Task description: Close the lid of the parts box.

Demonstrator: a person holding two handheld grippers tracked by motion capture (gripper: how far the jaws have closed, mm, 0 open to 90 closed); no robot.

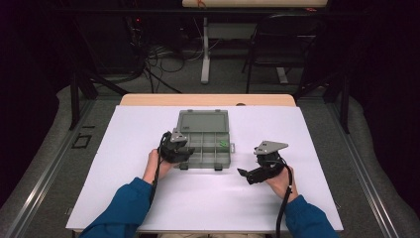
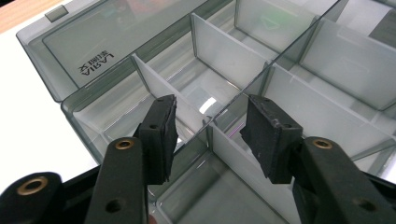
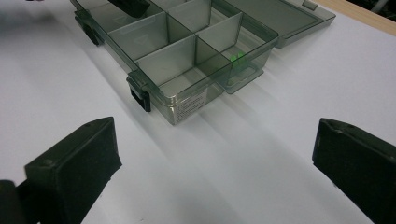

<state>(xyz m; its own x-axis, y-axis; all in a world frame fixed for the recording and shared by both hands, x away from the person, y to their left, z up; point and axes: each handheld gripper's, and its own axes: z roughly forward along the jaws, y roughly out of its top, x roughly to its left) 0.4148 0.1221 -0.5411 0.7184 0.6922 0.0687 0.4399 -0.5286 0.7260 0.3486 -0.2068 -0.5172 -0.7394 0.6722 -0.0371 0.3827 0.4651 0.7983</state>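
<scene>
Two grippers are at work: the left gripper (image 2: 209, 133) has jaws half released over the empty organizer box (image 1: 204, 144), gripping nothing; the right gripper (image 3: 212, 163) waits wide open nearby.

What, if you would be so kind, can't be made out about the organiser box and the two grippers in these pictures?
- Green item in the organiser box: too small in the high view, blurred behind the smoky wall in the right gripper view.
- Left gripper: fingers straddle a divider; contact unclear.
- Box label: print too small.
- Right gripper: fingers cut off by the frame edges.
</scene>
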